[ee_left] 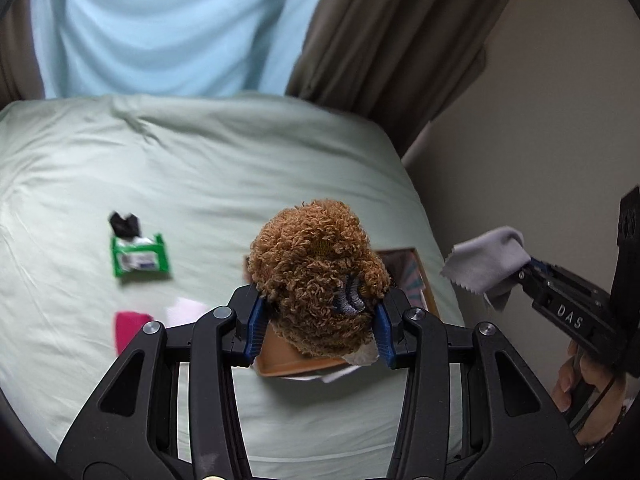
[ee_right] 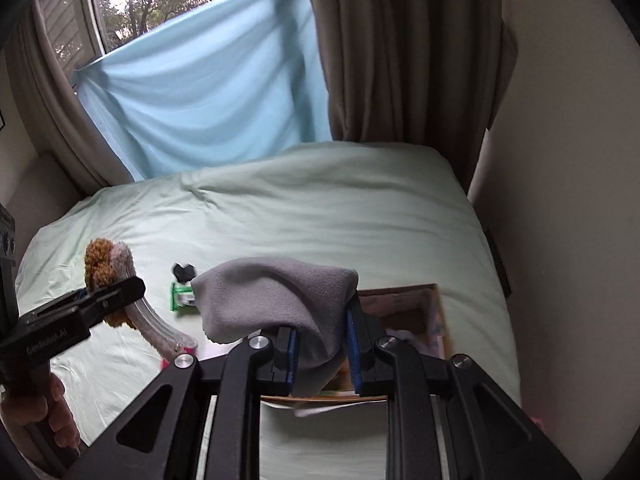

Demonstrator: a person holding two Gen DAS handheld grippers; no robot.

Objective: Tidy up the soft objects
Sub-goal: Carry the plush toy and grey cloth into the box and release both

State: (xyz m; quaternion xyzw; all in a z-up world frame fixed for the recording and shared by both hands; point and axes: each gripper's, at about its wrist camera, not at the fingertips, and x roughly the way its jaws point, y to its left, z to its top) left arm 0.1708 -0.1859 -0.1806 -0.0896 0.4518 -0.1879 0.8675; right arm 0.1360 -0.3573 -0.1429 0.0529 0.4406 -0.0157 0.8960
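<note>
The left claw (ee_left: 318, 326) pinches a curly brown plush toy (ee_left: 316, 276) above the near edge of the cardboard box (ee_right: 404, 308) on the bed (ee_left: 224, 168). The right claw (ee_right: 322, 354) pinches a grey cloth (ee_right: 276, 300), held over the same box. Left of the box on the sheet lie a green packet (ee_left: 138, 256), a black scrap (ee_left: 124, 224) and something pink (ee_left: 130, 326).
</note>
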